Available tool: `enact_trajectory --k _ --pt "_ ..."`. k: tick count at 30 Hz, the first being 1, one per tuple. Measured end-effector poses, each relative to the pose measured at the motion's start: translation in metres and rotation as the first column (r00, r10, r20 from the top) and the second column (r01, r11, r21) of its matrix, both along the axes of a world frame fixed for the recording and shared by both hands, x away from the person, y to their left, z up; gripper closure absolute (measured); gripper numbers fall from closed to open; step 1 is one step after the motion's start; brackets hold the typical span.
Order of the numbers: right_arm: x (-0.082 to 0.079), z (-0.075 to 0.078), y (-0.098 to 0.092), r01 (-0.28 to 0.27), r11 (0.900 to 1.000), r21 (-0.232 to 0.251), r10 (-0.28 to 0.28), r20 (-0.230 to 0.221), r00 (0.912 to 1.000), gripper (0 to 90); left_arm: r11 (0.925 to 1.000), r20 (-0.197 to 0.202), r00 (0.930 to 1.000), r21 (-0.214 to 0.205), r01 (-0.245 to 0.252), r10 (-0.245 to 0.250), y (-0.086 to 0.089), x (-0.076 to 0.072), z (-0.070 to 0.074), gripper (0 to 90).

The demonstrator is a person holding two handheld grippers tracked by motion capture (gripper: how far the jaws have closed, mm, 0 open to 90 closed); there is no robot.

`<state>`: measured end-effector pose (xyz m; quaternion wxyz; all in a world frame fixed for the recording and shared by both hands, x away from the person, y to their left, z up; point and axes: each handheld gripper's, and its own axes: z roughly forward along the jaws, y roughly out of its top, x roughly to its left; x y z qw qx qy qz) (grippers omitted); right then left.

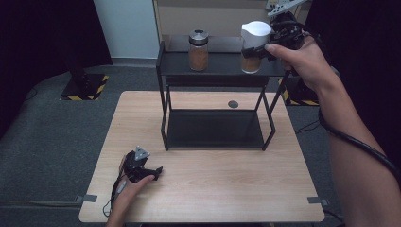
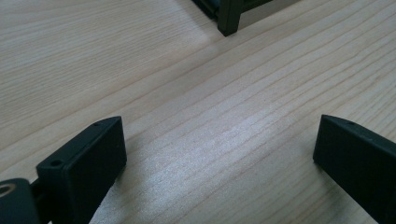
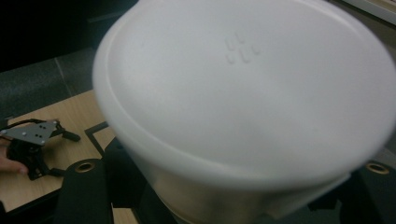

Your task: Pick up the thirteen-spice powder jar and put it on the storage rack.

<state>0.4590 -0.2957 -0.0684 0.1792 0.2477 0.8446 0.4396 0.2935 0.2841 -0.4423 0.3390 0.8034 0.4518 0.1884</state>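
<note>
The right gripper (image 1: 267, 47) pinches a white-lidded jar (image 1: 253, 47) between its fingers at the top shelf of a black rack (image 1: 215, 64), apparently lifting or placing it, while the left gripper (image 1: 142, 168), fingers spread, rests on the table (image 1: 213, 189), with nothing between them.

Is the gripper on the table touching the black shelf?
Apart. In the high view, the left gripper rests on the table, with bare wood between it and the black shelf.
</note>
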Motion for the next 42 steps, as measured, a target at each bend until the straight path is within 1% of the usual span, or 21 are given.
enact_trajectory --k 3,4,5,8,9,12,15,19,21,28,33,42 --pt "0.007 -0.001 0.001 0.008 1.0000 -0.003 -0.008 -0.008 0.9999 31.4 1.0000 -0.001 1.0000 -0.001 -0.001 0.001 0.000 0.000 0.000 1.3" --pt "0.007 -0.001 0.001 0.008 1.0000 -0.003 -0.008 -0.008 0.9999 31.4 1.0000 -0.001 1.0000 -0.001 -0.001 0.001 0.000 0.000 0.000 1.3" --pt "0.012 -0.002 0.005 0.015 0.9998 -0.015 -0.015 -0.013 0.9998 31.4 1.0000 -0.002 1.0000 -0.002 -0.002 0.002 0.000 0.000 0.000 1.3" --pt "0.018 -0.003 0.010 0.015 0.9996 -0.023 -0.015 -0.013 0.9998 31.4 1.0000 -0.001 1.0000 -0.001 -0.002 0.002 0.000 0.000 0.000 1.3" --pt "0.022 -0.004 0.013 0.012 0.9997 -0.022 -0.013 -0.011 0.9999 31.4 1.0000 -0.001 1.0000 -0.001 -0.002 0.002 0.000 0.000 0.000 1.3" --pt "0.027 -0.006 0.017 0.015 0.9996 -0.022 -0.015 -0.011 0.9998 31.4 1.0000 -0.001 1.0000 -0.001 -0.002 0.002 0.000 0.000 0.000 1.3" --pt "0.032 -0.009 0.021 0.018 0.9997 -0.017 -0.018 -0.017 0.9997 31.5 1.0000 -0.001 1.0000 -0.001 -0.001 0.001 0.000 0.000 0.000 1.3" --pt "0.038 -0.012 0.025 0.028 0.9992 -0.028 -0.028 -0.023 0.9993 31.4 1.0000 -0.001 1.0000 -0.001 -0.001 0.001 0.000 0.000 0.000 1.3" --pt "0.041 -0.015 0.026 0.030 0.9993 -0.024 -0.030 -0.030 0.9991 31.4 1.0000 -0.001 1.0000 -0.001 -0.001 0.001 0.000 0.000 0.000 1.3" --pt "0.046 -0.021 0.024 0.045 0.9989 -0.011 -0.045 -0.046 0.9979 31.4 1.0000 -0.001 1.0000 -0.001 -0.001 0.001 0.000 0.000 0.000 1.3" --pt "0.049 -0.024 0.024 0.042 0.9991 -0.011 -0.043 -0.049 0.9979 31.4 1.0000 -0.001 1.0000 -0.001 -0.001 0.001 0.000 0.000 0.000 1.3" --pt "0.050 -0.027 0.018 0.051 0.9985 0.019 -0.049 -0.065 0.9967 31.1 1.0000 -0.001 1.0000 -0.001 -0.002 0.002 0.000 0.000 0.000 1.3"
